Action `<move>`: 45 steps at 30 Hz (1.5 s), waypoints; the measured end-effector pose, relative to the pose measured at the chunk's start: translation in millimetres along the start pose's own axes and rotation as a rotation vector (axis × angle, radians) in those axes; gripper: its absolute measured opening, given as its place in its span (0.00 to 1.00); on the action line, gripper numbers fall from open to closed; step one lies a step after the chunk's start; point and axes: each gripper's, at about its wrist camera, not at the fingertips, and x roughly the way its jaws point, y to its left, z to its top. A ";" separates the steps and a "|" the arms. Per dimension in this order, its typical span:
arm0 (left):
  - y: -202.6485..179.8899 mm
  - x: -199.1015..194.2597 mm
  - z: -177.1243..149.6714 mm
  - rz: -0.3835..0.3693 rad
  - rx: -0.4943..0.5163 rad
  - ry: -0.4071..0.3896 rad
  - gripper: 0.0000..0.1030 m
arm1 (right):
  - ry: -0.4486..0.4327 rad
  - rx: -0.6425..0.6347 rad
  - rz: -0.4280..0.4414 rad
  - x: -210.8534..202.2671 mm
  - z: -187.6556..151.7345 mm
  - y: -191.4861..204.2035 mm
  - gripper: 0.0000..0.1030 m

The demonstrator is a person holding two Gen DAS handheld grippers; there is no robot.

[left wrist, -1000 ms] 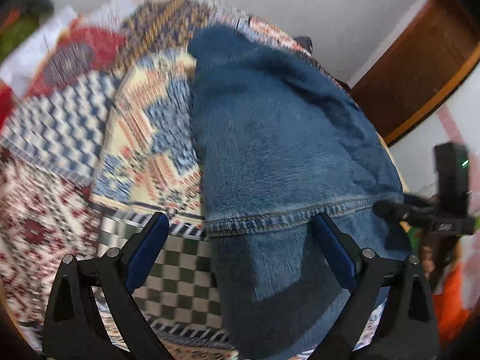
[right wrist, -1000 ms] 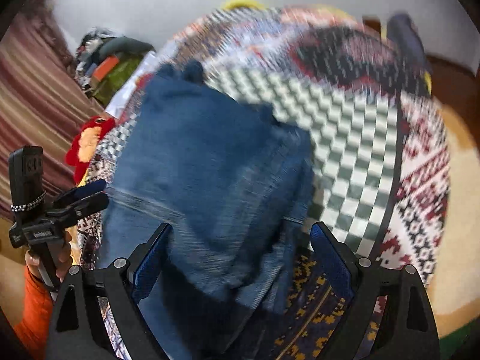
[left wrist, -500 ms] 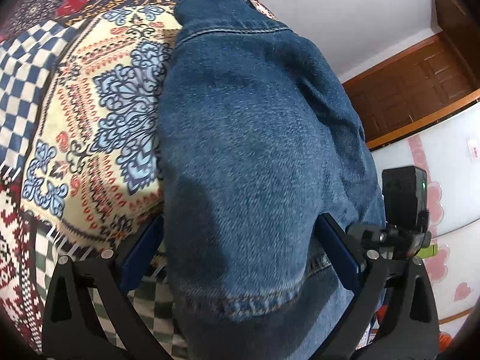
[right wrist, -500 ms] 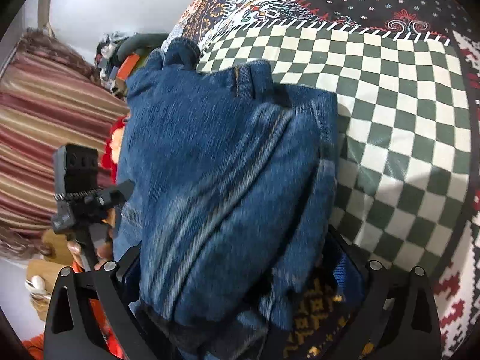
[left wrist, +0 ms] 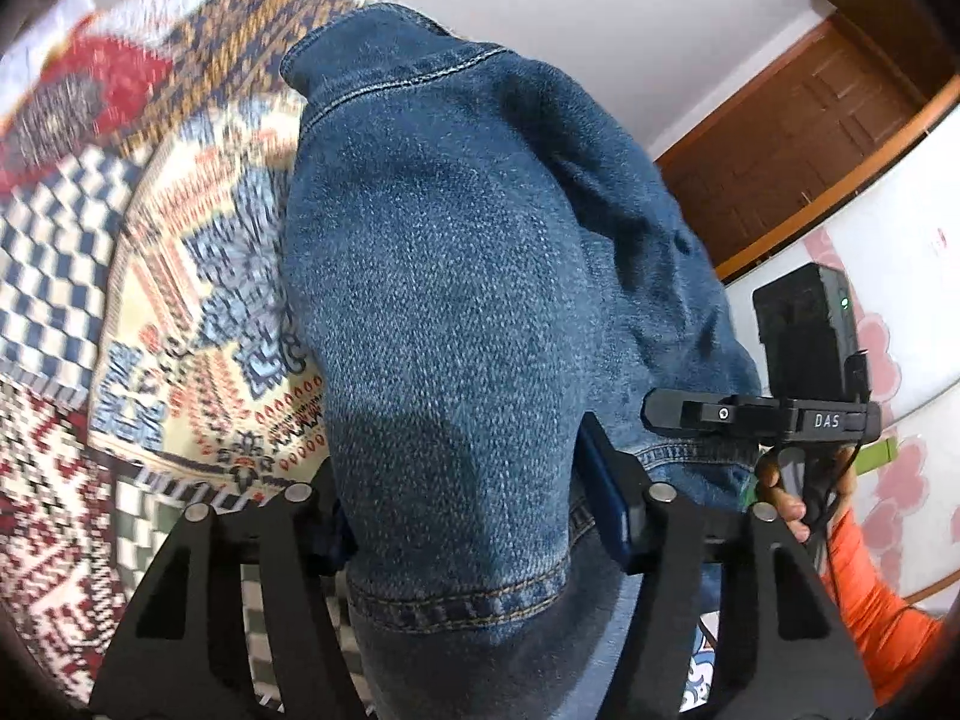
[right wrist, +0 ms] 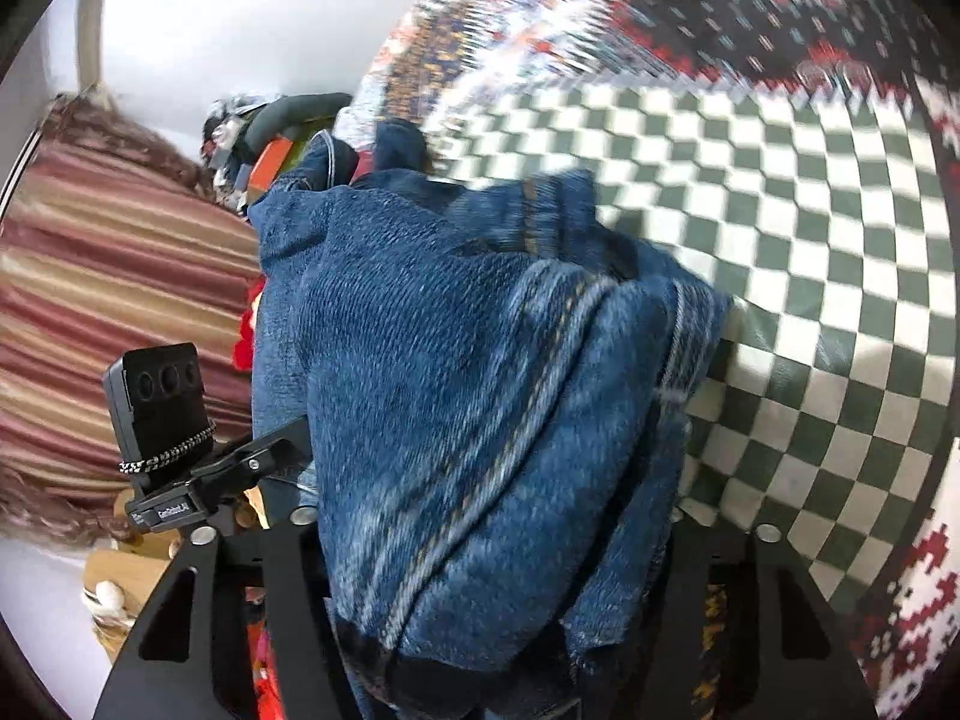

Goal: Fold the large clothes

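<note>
Left wrist view: the denim garment (left wrist: 456, 312), lying on the patterned bedspread (left wrist: 198, 324), is being clamped at its near edge by the closing jaws of the left gripper (left wrist: 474, 516); likewise by the right gripper (right wrist: 498, 546), presumably so that edge can be lifted and folded.

I note coarse, matt blue denim on the jacket (left wrist: 456, 276), woven patterned cloth on the bedcover (right wrist: 780, 192), matt black plastic tools.
</note>
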 end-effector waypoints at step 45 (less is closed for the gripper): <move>193.9 -129.9 -91.9 0.131 -0.270 -0.068 0.62 | 0.294 -0.101 0.039 221.6 -0.9 134.3 0.58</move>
